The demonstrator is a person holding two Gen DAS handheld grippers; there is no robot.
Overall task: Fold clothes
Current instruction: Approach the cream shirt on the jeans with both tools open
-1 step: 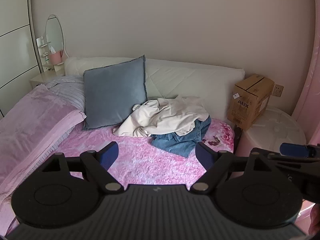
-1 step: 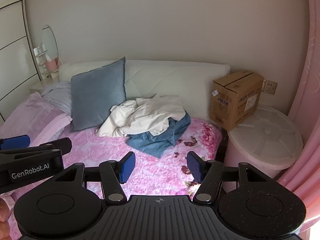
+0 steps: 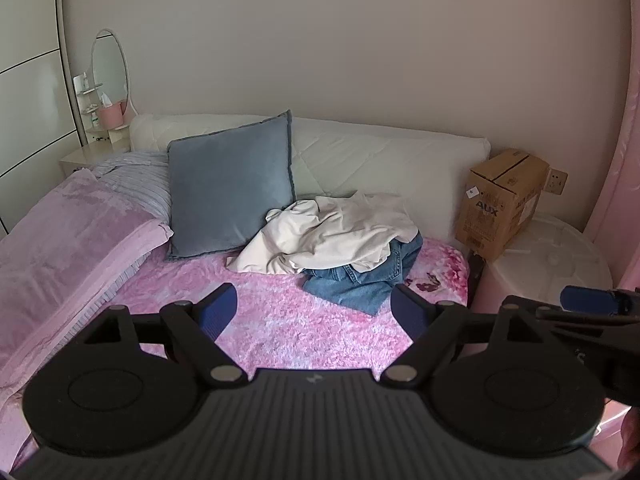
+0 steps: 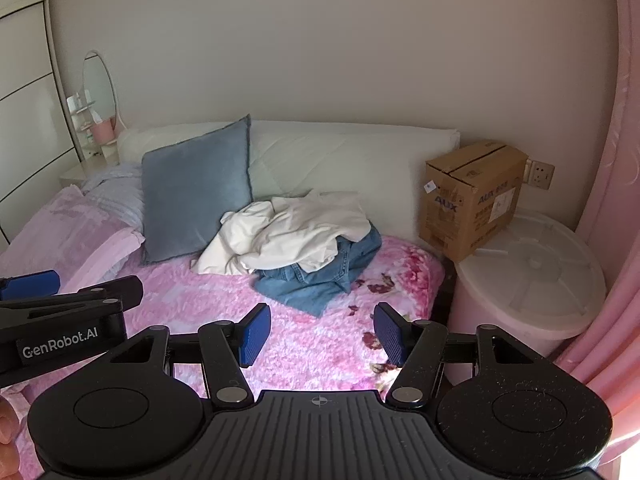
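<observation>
Far left: tall cream wardrobe with dark panel lines [image 3: 28,80]; beside it a small white bedside table [image 3: 94,156] with an oval mirror [image 3: 109,68] and a pink cup [image 3: 110,115]; folded lilac fleece blanket [image 3: 68,240] lies along the bed's left side; pink fluffy floral bedspread [image 3: 280,320] covers the rest; square grey-blue velvet cushion [image 3: 230,188] upright, leaning on the white quilted headboard [image 3: 380,160].

Task items mid-bed, just right of the cushion: crumpled cream top [image 3: 336,236] heaped on crumpled blue denim jeans [image 3: 364,280]; jeans stick out below and to the right; both unfolded, untouched by either tool.

Left gripper [image 3: 314,312]: blue pads spread wide, nothing between them, above bare bedspread short of the pile; right gripper [image 4: 320,336]: also spread apart, empty, above the bedspread near the jeans' front edge; the two tools side by side.

Right: brown cardboard AUX box [image 4: 472,196] sits on a round white lidded bin [image 4: 532,272]; wall socket [image 4: 540,174] behind it; pink curtain [image 4: 616,200] at the far right edge.
</observation>
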